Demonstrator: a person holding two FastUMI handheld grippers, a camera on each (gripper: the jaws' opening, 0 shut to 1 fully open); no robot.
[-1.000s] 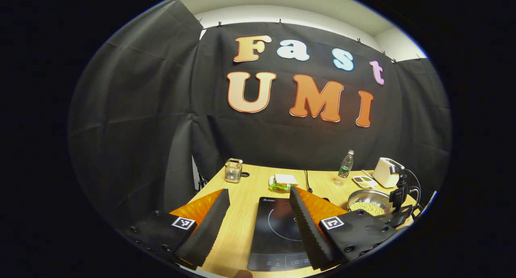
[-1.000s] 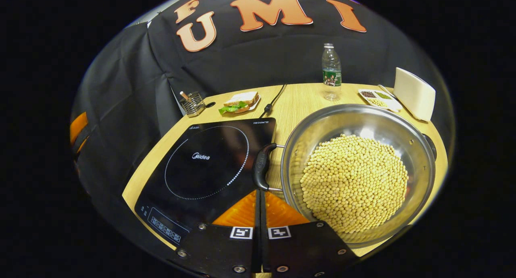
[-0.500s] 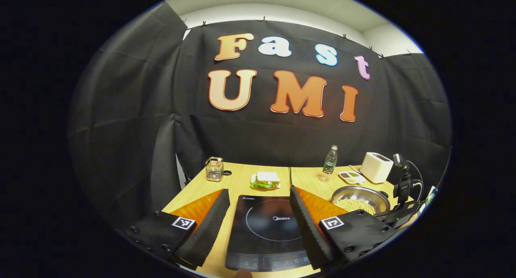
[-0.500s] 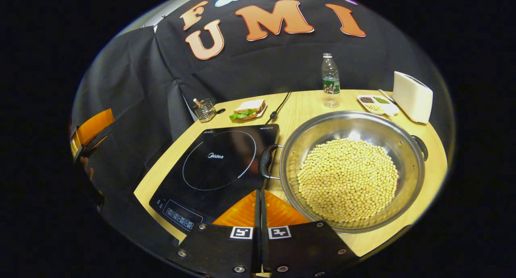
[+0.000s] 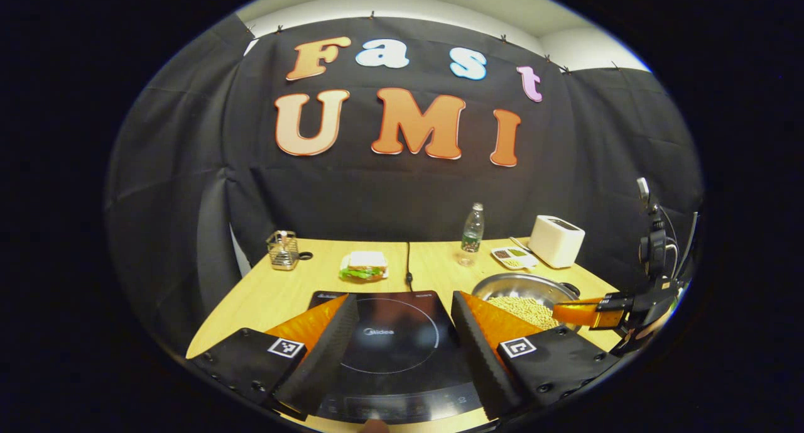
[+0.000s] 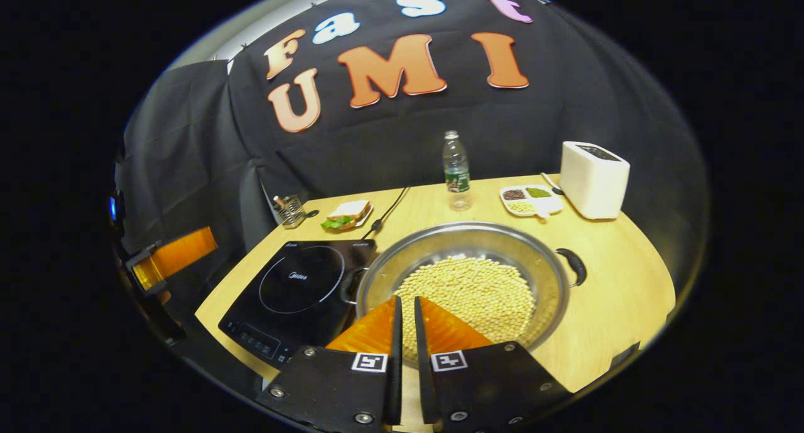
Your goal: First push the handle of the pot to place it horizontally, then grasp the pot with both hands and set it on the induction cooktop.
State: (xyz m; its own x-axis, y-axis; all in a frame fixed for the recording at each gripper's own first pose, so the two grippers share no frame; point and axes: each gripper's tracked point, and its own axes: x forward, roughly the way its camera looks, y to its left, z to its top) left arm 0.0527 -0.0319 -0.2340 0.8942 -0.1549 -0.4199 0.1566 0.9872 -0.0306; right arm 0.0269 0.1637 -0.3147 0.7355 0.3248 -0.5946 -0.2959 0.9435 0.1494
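A steel pot (image 6: 540,263) full of yellow beans stands on the wooden table, with one black handle on its left (image 6: 347,285) and one on its right (image 6: 573,266). The black induction cooktop (image 6: 295,288) lies just left of it. My right gripper (image 6: 405,302) hovers over the pot's near rim, its fingers parted by a narrow slit and holding nothing. My left gripper (image 5: 402,307) stands wide open over the cooktop (image 5: 392,345), empty. From there the pot (image 5: 521,288) is off to the right, with the right gripper (image 5: 575,312) beside it.
Along the back of the table stand a wire holder (image 6: 289,210), a sandwich on a plate (image 6: 344,214), a water bottle (image 6: 456,169), a divided dish (image 6: 531,199) and a white toaster (image 6: 592,178). A cable (image 6: 386,214) runs from the back to the cooktop.
The right gripper pulled back and up from the pot's left handle, and its fingers parted slightly. The left gripper swung right, so the cooktop sits between its fingers.
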